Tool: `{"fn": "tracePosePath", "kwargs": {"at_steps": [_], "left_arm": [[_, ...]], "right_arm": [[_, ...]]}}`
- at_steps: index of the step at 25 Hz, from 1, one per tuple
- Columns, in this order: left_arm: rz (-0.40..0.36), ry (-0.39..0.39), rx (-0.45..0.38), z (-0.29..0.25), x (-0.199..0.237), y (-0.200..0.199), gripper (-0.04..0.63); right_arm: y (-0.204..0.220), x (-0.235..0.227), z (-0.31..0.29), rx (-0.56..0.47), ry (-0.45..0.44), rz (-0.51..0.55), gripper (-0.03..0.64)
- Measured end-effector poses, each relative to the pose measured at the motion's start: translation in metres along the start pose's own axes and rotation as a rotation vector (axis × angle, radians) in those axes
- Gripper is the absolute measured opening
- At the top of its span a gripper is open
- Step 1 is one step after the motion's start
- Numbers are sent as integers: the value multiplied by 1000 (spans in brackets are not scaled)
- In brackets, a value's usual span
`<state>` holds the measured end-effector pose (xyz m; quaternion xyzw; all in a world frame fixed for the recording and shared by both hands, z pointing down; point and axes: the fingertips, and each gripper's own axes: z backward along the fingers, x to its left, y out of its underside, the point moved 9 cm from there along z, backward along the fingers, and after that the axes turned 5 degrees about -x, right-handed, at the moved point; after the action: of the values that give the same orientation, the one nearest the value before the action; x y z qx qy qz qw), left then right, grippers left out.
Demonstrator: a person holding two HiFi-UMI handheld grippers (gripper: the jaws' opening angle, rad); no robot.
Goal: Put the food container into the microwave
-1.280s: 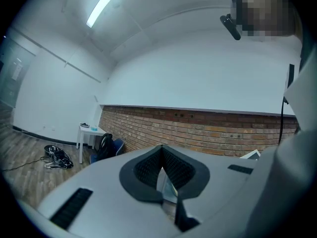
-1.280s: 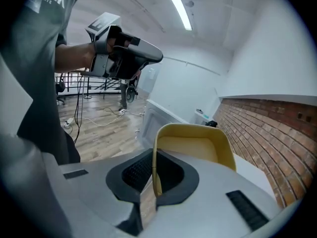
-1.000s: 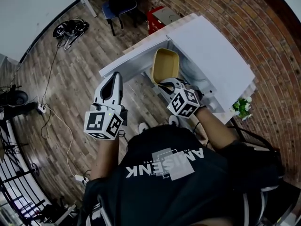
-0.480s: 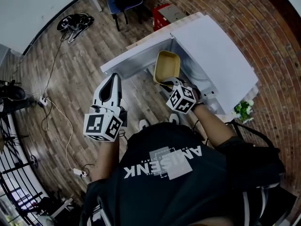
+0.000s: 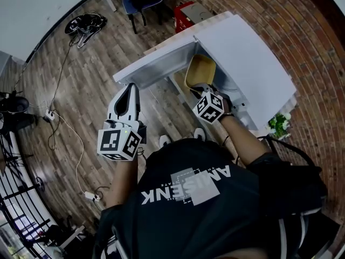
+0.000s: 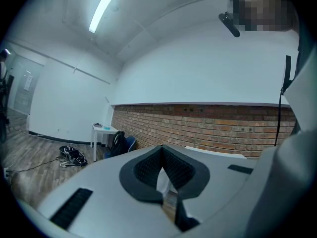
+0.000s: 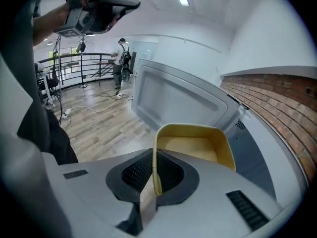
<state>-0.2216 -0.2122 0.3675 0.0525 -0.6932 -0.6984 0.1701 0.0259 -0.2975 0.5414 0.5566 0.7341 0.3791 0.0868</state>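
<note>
The yellow food container (image 5: 200,70) is tilted at the mouth of the white microwave (image 5: 245,58), whose door (image 5: 153,69) hangs open to the left. My right gripper (image 5: 201,88) is shut on the container's near rim. In the right gripper view the container (image 7: 195,145) juts out past the right gripper (image 7: 155,175), with the open door (image 7: 178,100) behind it. My left gripper (image 5: 131,88) hovers in front of the door, apart from it. In the left gripper view the left gripper (image 6: 163,170) has its pads together with nothing between them.
A small green plant (image 5: 277,124) stands right of the microwave. A red box (image 5: 186,12) and a blue chair (image 5: 141,1) sit beyond it by the brick wall. Cables (image 5: 81,28) lie on the wooden floor at the left. A white side table (image 6: 101,129) stands by the wall.
My right gripper has carried the yellow container down and to the right, further into the microwave's opening, and the container now tilts more. The left gripper has stayed put.
</note>
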Motion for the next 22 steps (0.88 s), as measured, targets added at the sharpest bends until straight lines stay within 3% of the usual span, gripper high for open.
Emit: {"fn": "tracePosePath", "kwargs": {"at_steps": [14, 22], "left_arm": [[-35, 92, 1, -31, -26, 4, 12], [-47, 102, -2, -41, -26, -1, 12]], "right_arm": [[37, -42, -7, 85, 189, -125, 49], [59, -61, -11, 137, 271, -197, 49]]}}
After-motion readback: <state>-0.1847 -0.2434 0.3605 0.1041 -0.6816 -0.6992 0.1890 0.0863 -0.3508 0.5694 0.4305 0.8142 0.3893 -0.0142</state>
